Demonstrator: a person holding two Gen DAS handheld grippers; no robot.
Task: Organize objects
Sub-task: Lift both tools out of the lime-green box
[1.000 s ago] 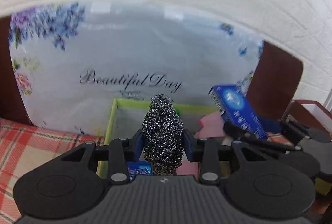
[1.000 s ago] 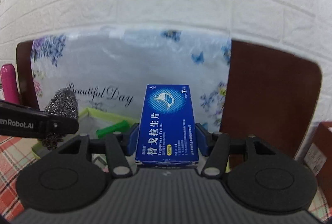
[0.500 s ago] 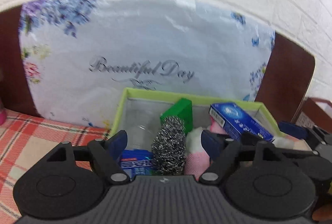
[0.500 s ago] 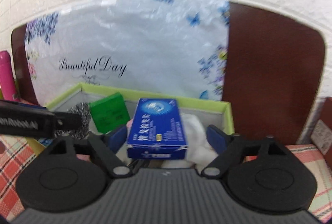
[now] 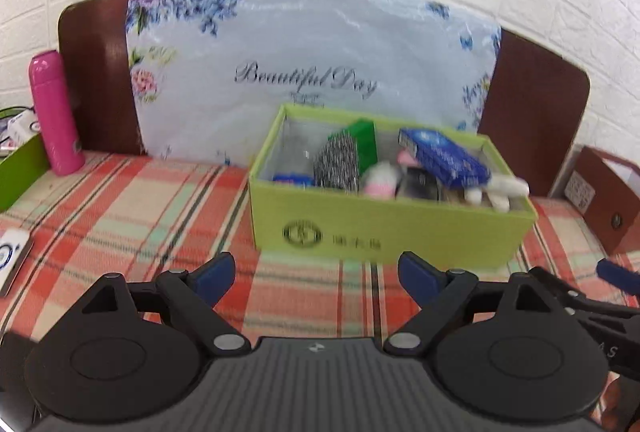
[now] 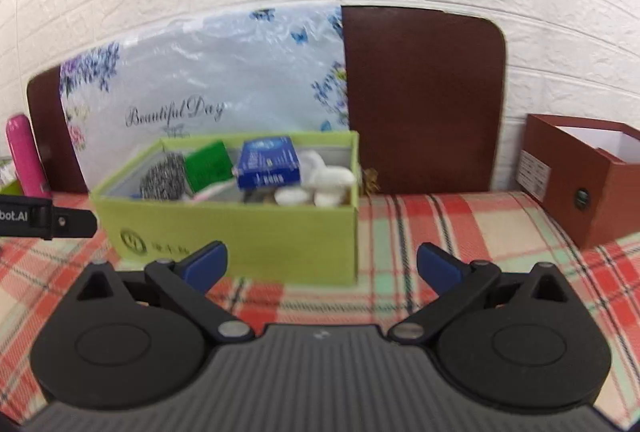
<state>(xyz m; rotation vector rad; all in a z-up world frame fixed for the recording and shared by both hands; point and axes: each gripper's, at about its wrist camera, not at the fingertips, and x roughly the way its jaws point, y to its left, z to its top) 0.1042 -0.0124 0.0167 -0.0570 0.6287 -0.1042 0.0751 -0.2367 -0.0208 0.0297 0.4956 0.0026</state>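
A lime green box stands on the plaid cloth and also shows in the right wrist view. Inside it are a steel wool scourer, a blue tablet carton, a green pack and white and pink items. My left gripper is open and empty, in front of the box. My right gripper is open and empty, in front of the box's right end.
A pink bottle and another green box stand at the left. A brown box stands at the right. A flowered bag leans on a brown board against the white wall. A white item lies far left.
Both grippers let go of the scourer and the blue carton into the green box, opened, and drew back from it, so the whole box shows.
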